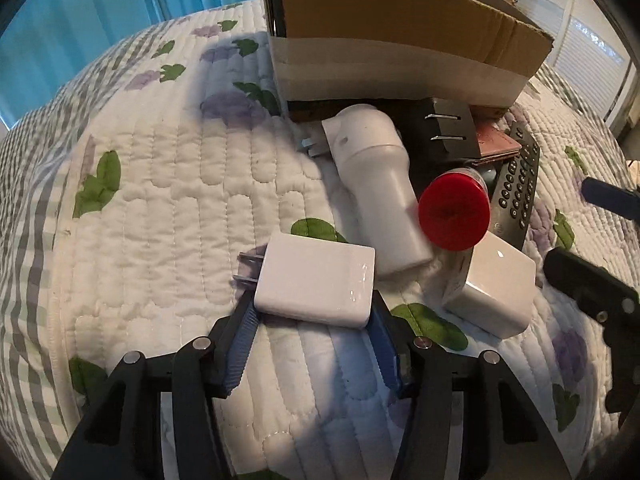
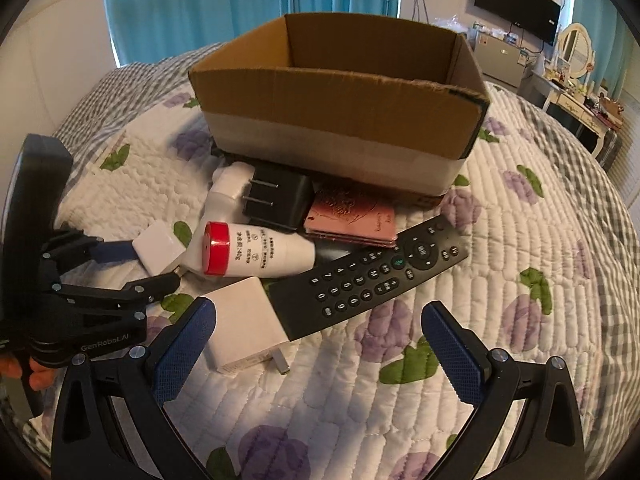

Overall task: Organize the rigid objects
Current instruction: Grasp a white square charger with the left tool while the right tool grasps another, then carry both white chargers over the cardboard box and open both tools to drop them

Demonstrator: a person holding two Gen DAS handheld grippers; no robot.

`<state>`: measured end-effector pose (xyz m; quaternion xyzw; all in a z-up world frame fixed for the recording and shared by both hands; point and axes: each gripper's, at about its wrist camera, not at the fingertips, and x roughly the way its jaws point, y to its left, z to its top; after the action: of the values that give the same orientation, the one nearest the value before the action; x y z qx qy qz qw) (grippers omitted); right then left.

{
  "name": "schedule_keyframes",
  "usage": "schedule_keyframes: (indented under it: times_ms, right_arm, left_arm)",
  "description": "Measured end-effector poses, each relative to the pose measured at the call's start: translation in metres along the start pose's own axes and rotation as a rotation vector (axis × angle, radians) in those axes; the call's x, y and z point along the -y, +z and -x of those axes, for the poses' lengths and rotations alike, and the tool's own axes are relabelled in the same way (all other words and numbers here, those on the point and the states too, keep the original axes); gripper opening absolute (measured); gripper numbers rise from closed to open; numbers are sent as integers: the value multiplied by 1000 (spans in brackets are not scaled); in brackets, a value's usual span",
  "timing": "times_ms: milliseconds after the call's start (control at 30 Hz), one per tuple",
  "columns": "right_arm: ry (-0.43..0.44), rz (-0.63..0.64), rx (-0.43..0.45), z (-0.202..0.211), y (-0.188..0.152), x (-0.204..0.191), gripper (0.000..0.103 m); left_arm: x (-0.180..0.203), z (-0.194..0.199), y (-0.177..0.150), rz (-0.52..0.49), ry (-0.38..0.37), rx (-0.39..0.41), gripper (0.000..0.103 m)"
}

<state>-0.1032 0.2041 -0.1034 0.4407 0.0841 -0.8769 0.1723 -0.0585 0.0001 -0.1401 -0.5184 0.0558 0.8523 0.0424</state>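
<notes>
My left gripper (image 1: pixel 314 312) is shut on a white plug adapter (image 1: pixel 316 280), its blue pads against both sides; it also shows in the right wrist view (image 2: pixel 158 252). My right gripper (image 2: pixel 320 344) is open and empty, low over the quilt. Between its fingers lie a second white charger (image 2: pixel 246 322) and a black remote (image 2: pixel 364 276). Behind them lie a red-capped white bottle (image 2: pixel 256 254), a black plug adapter (image 2: pixel 276 200), a white cylindrical device (image 1: pixel 376 184) and a pink wallet (image 2: pixel 352 216). An open cardboard box (image 2: pixel 340 120) stands behind the pile.
Everything rests on a white quilted bedspread (image 2: pixel 500 260) with purple flowers and green leaves. Blue curtains hang behind. A dresser with a mirror (image 2: pixel 576 48) and a wall TV (image 2: pixel 516 0) stand at the far right.
</notes>
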Motion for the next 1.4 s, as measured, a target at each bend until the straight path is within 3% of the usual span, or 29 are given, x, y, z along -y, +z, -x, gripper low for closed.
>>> schedule_keyframes:
  times_ms: [233, 367, 500, 800, 967, 1067, 1267, 1400]
  right_arm:
    - [46, 77, -12, -2, 0, -16, 103]
    - [81, 159, -35, -10, -2, -33, 102]
    - [160, 187, -136, -24, -11, -43, 77]
    - [215, 167, -199, -38, -7, -48, 68]
    - [216, 157, -195, -61, 8, -55, 66]
    - [179, 169, -182, -60, 10, -58, 51]
    - [161, 199, -119, -20, -1, -58, 50]
    - [160, 188, -86, 4, 16, -49, 50]
  left_arm:
    - [0, 32, -8, -48, -12, 65, 54]
    - [-6, 41, -8, -24, -44, 73, 54]
    - [-8, 47, -11, -16, -45, 66, 54]
    - [-18, 39, -6, 8, -61, 53, 54]
    - [-19, 39, -6, 19, -57, 48, 54]
    - [-19, 44, -6, 12, -52, 60, 54]
    - [-19, 60, 1, 12, -69, 105, 54]
    - [-18, 79, 20, 17, -96, 138, 54]
